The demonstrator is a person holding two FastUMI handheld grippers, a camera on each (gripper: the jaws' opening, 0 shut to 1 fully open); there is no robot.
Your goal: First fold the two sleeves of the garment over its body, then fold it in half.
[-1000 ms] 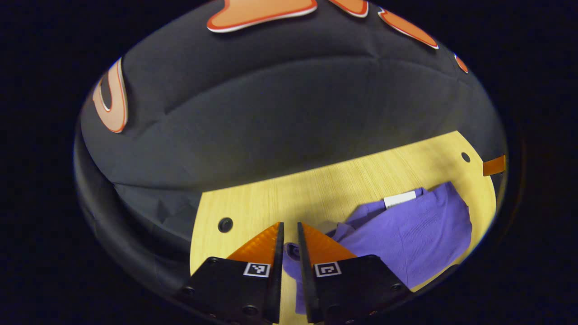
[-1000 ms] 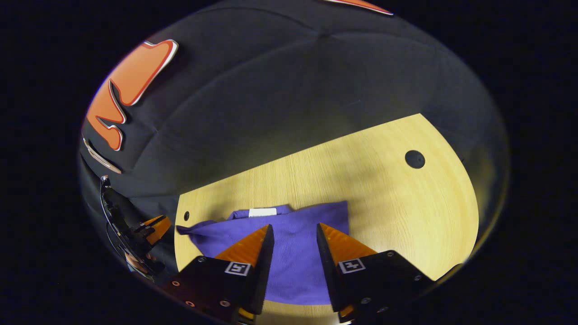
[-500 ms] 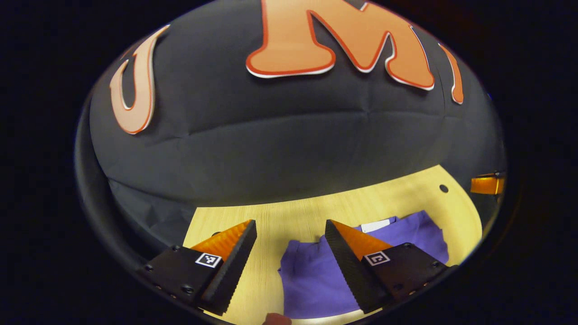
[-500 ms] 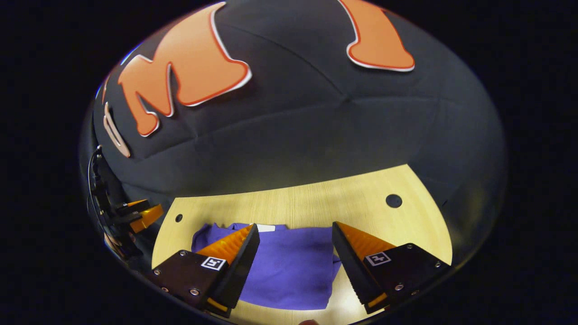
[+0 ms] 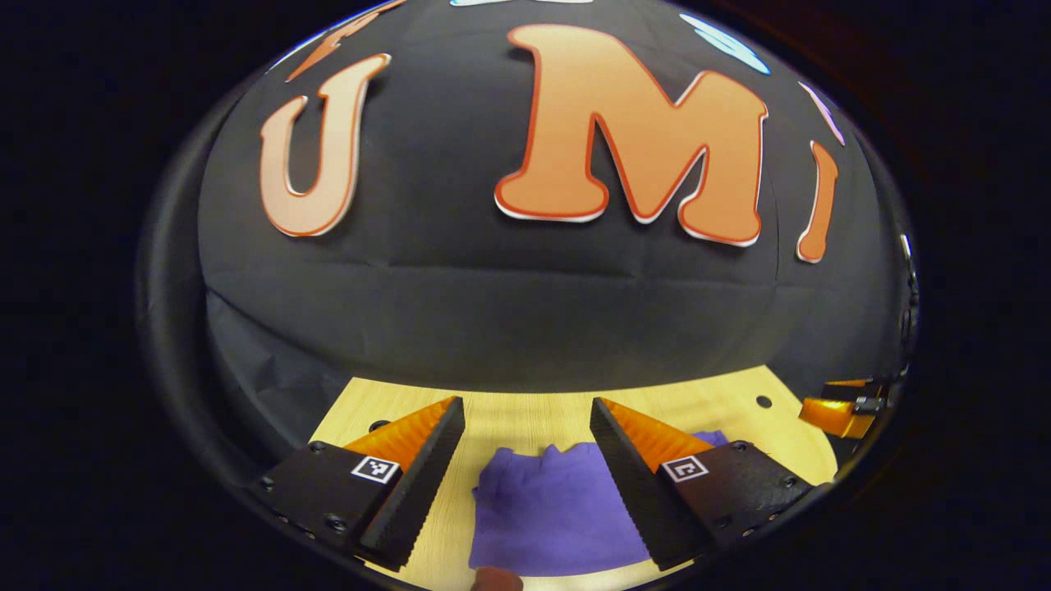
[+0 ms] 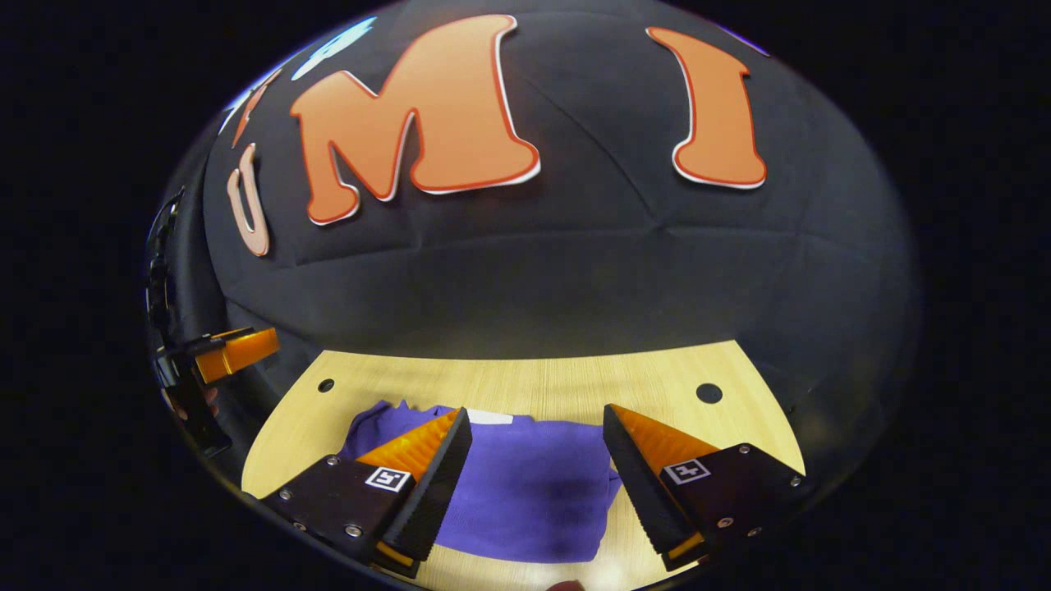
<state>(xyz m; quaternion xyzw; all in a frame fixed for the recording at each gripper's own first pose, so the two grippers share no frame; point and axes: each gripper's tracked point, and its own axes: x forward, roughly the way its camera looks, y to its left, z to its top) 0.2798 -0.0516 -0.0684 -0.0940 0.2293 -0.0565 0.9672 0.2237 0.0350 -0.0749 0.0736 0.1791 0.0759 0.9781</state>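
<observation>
While both tools hang above the wooden table, the left gripper and right gripper stand spread wide, holding nothing; the folded purple garment lies flat below and between each one's fingers.

Purple garment, white tag prob.; pale wood-grain table

left tool spread and off garment, right tool wider, both raised
</observation>
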